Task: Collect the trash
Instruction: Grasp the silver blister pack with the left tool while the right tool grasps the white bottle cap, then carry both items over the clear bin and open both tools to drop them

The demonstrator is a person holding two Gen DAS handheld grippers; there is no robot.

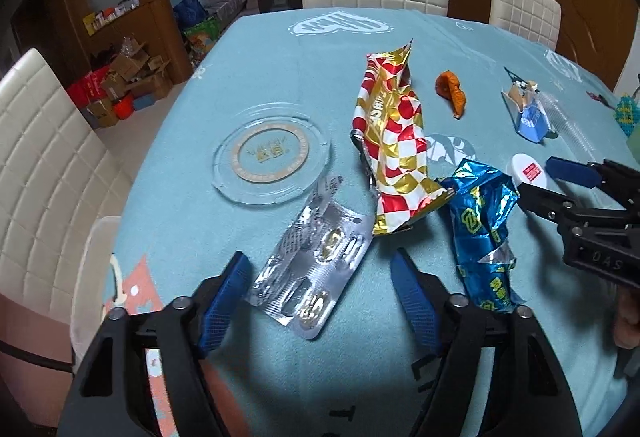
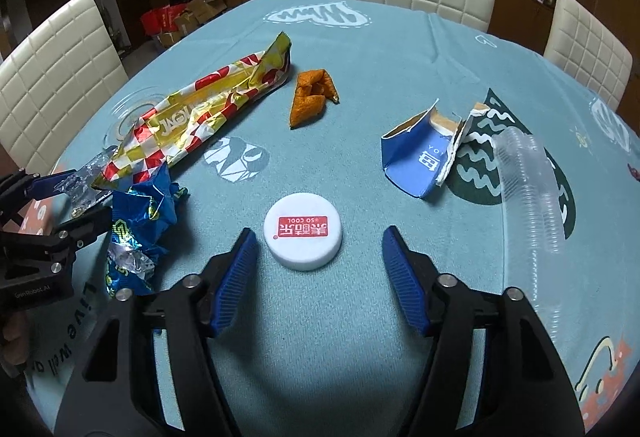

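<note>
Trash scattered on bench [image 2: 360,49]. Left gripper [image 1: 320,277] spread wide, silver blister pack [image 1: 316,261] between its fingers. Right gripper [image 2: 316,257] spread wide, white cap [image 2: 303,237] between fingertips. Blue foil wrapper [image 2: 140,221] at 9 o'clock of cap, red-gold wrapper [image 2: 200,109] at 11, orange scrap [image 2: 312,93] at 12, torn blue carton [image 2: 424,153] at 2.

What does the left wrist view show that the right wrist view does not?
Only the left wrist view shows the clear plastic lid in full and the blister pack laid out between the open left gripper. Only the right wrist view shows the white cap whole, label readable, ahead of the open right gripper, and the clear cups plainly. Both show the checked wrapper, blue wrapper, orange peel and torn blue carton.
</note>
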